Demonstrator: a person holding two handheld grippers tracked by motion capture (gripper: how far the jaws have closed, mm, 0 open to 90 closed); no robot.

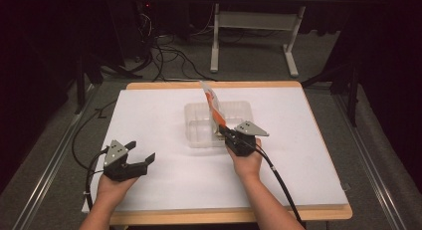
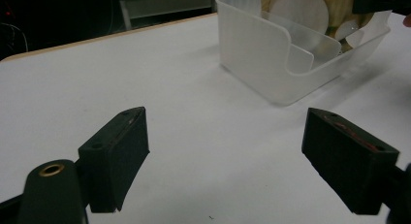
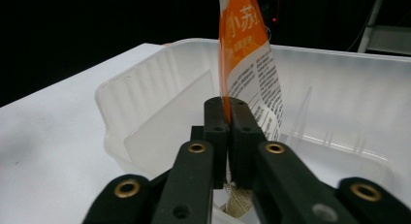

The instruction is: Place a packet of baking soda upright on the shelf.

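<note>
A clear plastic bin (image 1: 199,121) with an inner divider sits at the middle of the white table top. My right gripper (image 1: 222,130) is over the bin's near edge, shut on the lower edge of an orange and white printed packet (image 1: 213,106) that stands upright above the bin. In the right gripper view its jaws (image 3: 228,118) pinch the packet (image 3: 245,49) flat between the pads. My left gripper (image 1: 141,151) rests open at the front left of the table, nothing between its pads (image 2: 121,151). The bin (image 2: 261,54) shows pale round items inside.
The white board (image 1: 164,190) lies on a wood-edged table. Cables trail off the left gripper and the right gripper toward the front edge. Behind the table stand a white-legged desk frame (image 1: 215,41) and floor cables.
</note>
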